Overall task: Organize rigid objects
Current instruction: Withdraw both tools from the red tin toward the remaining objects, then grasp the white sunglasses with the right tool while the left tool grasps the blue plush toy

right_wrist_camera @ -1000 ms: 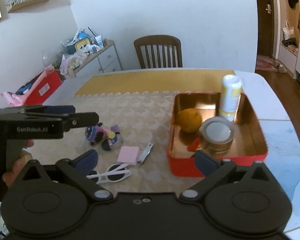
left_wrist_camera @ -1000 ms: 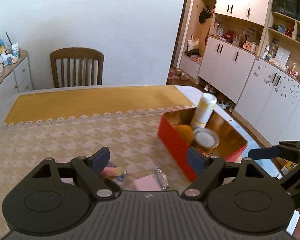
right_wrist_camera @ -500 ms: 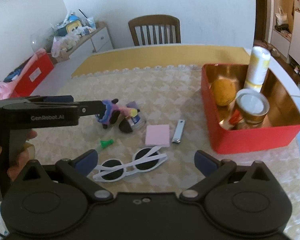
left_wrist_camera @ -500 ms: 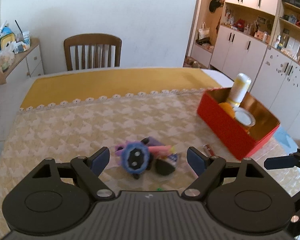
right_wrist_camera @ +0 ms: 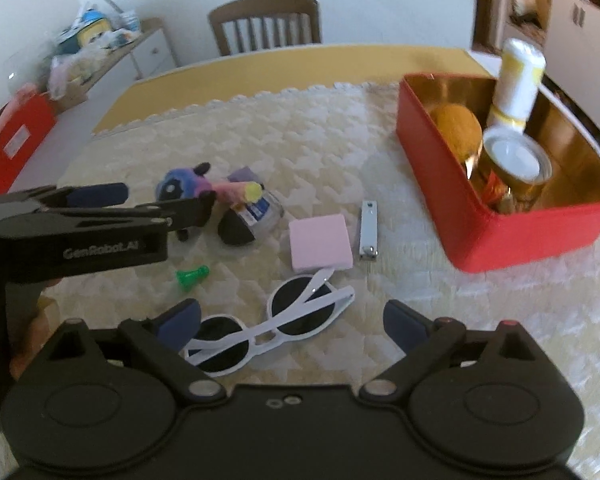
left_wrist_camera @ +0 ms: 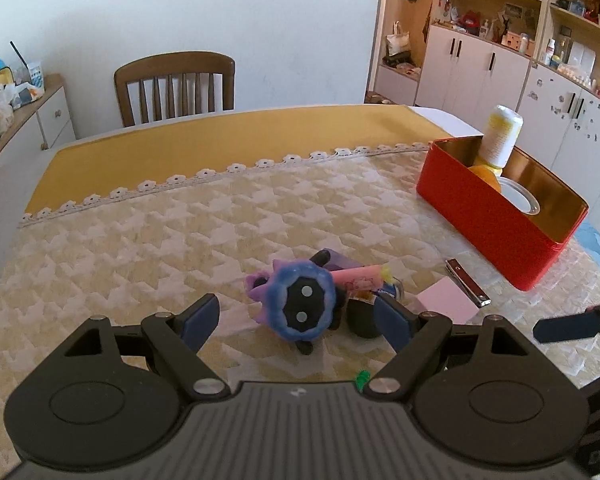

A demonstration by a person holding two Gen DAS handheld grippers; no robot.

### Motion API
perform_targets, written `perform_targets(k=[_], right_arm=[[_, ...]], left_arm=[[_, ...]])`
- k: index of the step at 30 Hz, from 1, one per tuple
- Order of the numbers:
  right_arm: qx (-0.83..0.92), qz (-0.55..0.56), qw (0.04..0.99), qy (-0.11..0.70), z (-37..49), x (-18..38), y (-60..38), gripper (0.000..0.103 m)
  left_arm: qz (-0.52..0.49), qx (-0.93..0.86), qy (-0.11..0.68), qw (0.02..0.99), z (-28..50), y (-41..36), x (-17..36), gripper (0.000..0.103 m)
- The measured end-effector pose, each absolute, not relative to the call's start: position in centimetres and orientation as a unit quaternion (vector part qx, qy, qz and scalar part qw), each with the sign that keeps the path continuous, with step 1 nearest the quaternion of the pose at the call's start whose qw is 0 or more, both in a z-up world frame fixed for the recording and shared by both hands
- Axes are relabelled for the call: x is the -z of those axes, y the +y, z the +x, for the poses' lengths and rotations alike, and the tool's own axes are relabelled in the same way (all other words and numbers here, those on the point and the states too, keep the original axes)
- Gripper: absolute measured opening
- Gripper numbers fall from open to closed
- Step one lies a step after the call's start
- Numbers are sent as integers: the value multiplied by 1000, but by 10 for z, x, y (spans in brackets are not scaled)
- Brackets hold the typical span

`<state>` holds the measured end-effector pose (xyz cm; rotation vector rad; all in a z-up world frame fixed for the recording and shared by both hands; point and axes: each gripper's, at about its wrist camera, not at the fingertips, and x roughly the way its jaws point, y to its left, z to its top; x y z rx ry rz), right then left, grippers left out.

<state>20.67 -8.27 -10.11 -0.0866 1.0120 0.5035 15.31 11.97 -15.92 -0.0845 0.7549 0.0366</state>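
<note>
My left gripper [left_wrist_camera: 294, 312] is open and hangs low over the table, with a blue-and-purple plush toy [left_wrist_camera: 300, 306] between its jaws, apart from both pads. A pink tube [left_wrist_camera: 360, 278] and a dark-lidded jar [right_wrist_camera: 252, 220] lie against the plush. My right gripper [right_wrist_camera: 290, 314] is open and its jaws are closing; white sunglasses [right_wrist_camera: 276, 326] lie between them, untouched. A pink pad [right_wrist_camera: 320, 242], a nail clipper [right_wrist_camera: 369, 228] and a green peg [right_wrist_camera: 192, 274] lie nearby. The red tin [right_wrist_camera: 432, 168] at the right holds an orange, a white bottle and a gold can.
A wooden chair [left_wrist_camera: 176, 84] stands at the table's far side. A cluttered sideboard [left_wrist_camera: 20, 92] is at the left and white cabinets [left_wrist_camera: 480, 68] at the right. The table's right edge runs just past the red tin [left_wrist_camera: 480, 216].
Both grippers have come down closer to the table. The left view swung from the red tin to the plush, now between its jaws. The right gripper moved over the sunglasses.
</note>
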Motion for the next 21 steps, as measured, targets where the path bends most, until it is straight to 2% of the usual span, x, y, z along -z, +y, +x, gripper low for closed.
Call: perform_targets(k=[5,9,15,19,21], right_arm=[[-216,-33,840,497,211,111,-81,94],[-203,-39,836,508,212,117,-78,88],[-198,-60,834,511,210,122,-70,86],[-202,-83,835,505,205,123,-68,82],[-205,-88,835,502,204,123,-68,76]], left_arm=[[-39,-14,369,928,159,121,163,84],[-36,-12,372,927,163,121,167,84],[-24,-7,372,928,170,119,174,84],[-5,-14,368,930,172,116,176,84],[-2,-15,367,930,172,116,177,84]])
